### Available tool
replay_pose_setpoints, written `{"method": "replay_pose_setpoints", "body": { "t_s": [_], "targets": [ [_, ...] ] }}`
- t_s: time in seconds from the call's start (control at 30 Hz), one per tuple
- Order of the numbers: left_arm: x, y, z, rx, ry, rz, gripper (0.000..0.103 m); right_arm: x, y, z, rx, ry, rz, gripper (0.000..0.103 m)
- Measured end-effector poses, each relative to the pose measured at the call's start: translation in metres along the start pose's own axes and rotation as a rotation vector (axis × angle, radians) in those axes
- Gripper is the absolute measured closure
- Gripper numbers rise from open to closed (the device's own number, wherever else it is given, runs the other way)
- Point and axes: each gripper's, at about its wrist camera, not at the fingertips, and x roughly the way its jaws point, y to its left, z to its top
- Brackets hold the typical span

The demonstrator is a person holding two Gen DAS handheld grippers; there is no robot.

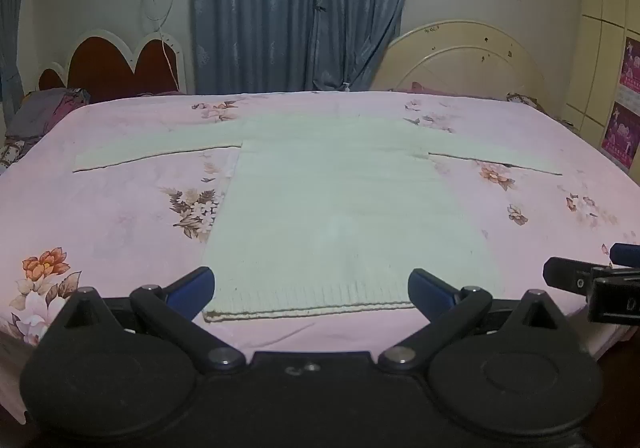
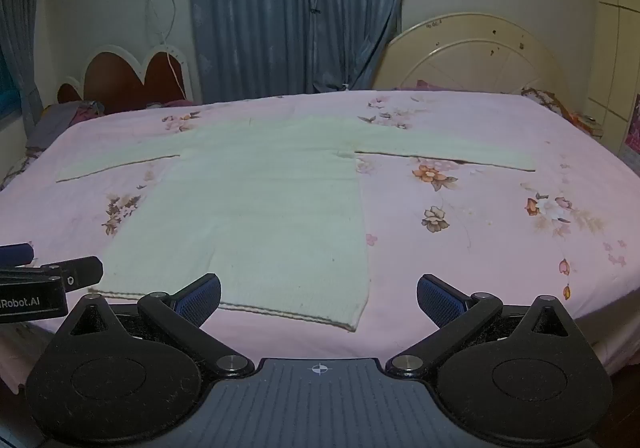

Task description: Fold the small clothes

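A small pale green knit sweater (image 1: 340, 200) lies flat on the pink floral bedsheet (image 1: 120, 208), both sleeves spread sideways and its ribbed hem toward me. My left gripper (image 1: 312, 288) is open and empty, its blue-padded fingers just above the hem. My right gripper (image 2: 319, 298) is open and empty near the hem's right corner; the sweater (image 2: 260, 208) lies ahead and left of it. Each gripper shows at the edge of the other's view: the right gripper (image 1: 592, 280) and the left gripper (image 2: 44, 276).
The bed fills both views, its near edge (image 1: 320, 336) just under the grippers. Two headboards (image 1: 120, 64) (image 1: 464, 60) and a blue curtain (image 1: 296, 8) stand behind. Bundled bedding (image 1: 44, 108) lies at the far left.
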Motion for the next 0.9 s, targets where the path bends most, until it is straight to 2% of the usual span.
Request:
{"method": "replay_pose_setpoints", "body": {
  "t_s": [0.9],
  "targets": [
    [0.0000, 0.0017, -0.0009, -0.005, -0.001, 0.003, 0.000, -0.0007, 0.0055, 0.0039, -0.006, -0.006, 0.004, 0.000]
  ]
}}
